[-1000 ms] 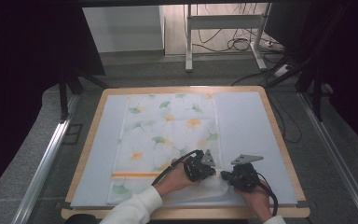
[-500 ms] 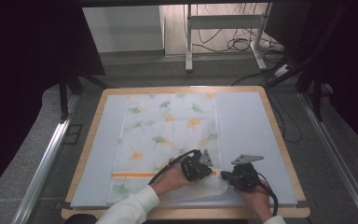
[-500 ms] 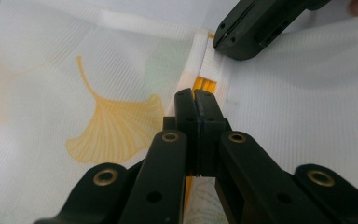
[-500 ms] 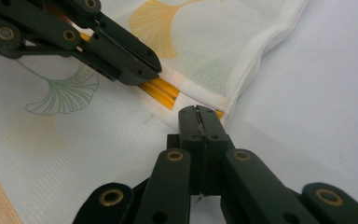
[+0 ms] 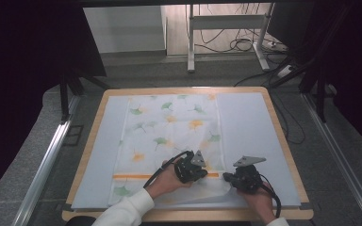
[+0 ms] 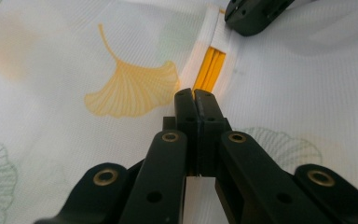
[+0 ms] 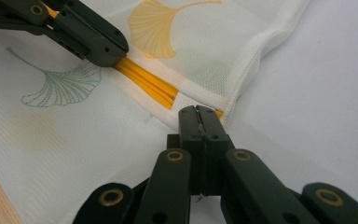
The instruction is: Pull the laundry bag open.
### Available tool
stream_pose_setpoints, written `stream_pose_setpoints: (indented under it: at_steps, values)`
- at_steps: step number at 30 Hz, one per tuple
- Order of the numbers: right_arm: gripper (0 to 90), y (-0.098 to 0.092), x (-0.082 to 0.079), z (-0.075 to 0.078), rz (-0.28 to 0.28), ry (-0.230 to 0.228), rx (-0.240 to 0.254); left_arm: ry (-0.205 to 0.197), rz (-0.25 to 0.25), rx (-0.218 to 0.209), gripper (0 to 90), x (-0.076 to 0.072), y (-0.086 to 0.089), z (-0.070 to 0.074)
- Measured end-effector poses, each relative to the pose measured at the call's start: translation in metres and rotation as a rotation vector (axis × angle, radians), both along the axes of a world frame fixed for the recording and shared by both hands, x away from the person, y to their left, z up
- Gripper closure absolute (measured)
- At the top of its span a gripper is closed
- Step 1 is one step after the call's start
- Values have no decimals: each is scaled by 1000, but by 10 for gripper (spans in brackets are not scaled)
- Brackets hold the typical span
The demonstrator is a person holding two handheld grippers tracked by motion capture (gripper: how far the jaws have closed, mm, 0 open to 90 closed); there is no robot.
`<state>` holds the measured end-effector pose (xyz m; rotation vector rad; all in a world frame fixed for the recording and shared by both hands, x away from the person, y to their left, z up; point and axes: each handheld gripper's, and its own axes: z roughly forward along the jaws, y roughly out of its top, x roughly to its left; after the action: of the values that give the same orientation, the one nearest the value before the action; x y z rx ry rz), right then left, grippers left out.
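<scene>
The thin white ginkgo-printed cloth (image 5: 169, 136), judged light and limp, is pinched at its orange stripe (image 7: 151, 86) by the left gripper (image 6: 196, 95) and, at 3 o'clock, by the right gripper (image 7: 198, 112)

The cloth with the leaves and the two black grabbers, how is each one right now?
cloth: spread flat on the table, its near right corner folded over.
left gripper: shut, tips pressing down by the orange stripe.
right gripper: shut, tips at the folded cloth's edge.
table: covered by a pale sheet.
</scene>
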<state>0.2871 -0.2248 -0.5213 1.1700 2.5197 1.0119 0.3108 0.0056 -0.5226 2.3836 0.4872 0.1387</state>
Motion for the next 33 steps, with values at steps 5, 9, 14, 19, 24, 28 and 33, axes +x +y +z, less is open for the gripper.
stream_pose_setpoints:
  at_steps: [5, 9, 14, 19, 24, 28, 33]
  values:
    - [896, 0, 0, 0, 2, -3, -4, 5, 10, -7, 900, 0, 7, -1]
    - [896, 0, 0, 0, 2, -1, -3, 5, 17, -8, 900, -1, 10, -1]
    - [896, 0, 0, 0, 2, 1, 1, 12, 28, -12, 900, -2, 14, -1]
    - [897, 0, 0, 0, 3, 1, 2, 15, 51, -17, 900, -5, 20, -2]
    - [896, 0, 0, 0, 6, 1, 3, 17, 53, -14, 900, -6, 21, -1]
    - [896, -1, 1, 0, 8, 6, 8, 16, 54, -12, 900, -6, 21, -1]
    - [895, 1, 1, 0, 10, -1, 5, 24, 52, -24, 900, -4, 19, -3]
